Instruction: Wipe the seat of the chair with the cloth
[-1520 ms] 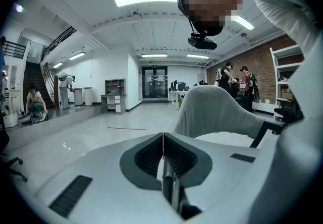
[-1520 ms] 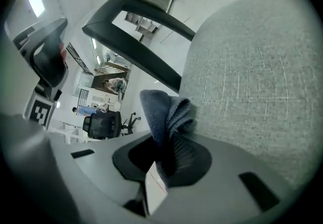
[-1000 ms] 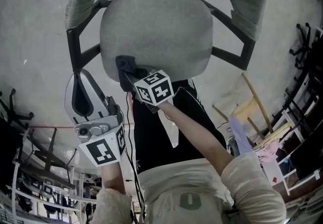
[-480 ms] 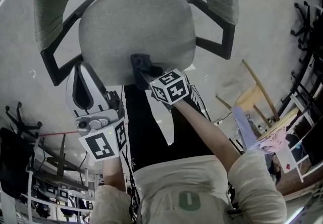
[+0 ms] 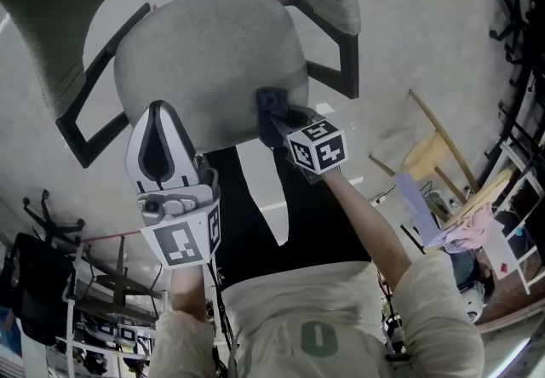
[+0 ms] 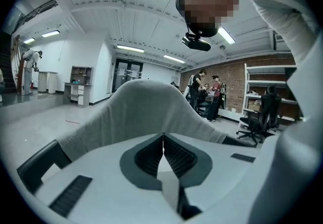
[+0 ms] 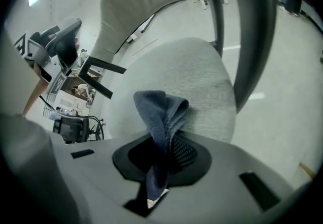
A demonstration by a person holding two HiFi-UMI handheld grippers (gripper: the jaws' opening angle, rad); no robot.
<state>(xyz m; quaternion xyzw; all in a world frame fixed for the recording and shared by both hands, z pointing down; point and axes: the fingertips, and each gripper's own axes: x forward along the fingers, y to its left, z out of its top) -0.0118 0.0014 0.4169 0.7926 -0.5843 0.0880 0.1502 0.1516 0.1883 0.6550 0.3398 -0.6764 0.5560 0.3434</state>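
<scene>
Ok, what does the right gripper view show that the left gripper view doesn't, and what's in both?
Only the right gripper view shows the dark blue cloth, clamped in the right gripper, with the grey seat just beyond it. Only the left gripper view shows the left gripper, jaws together on nothing, and people standing far off by a brick wall. Both show the grey backrest of the chair.
</scene>
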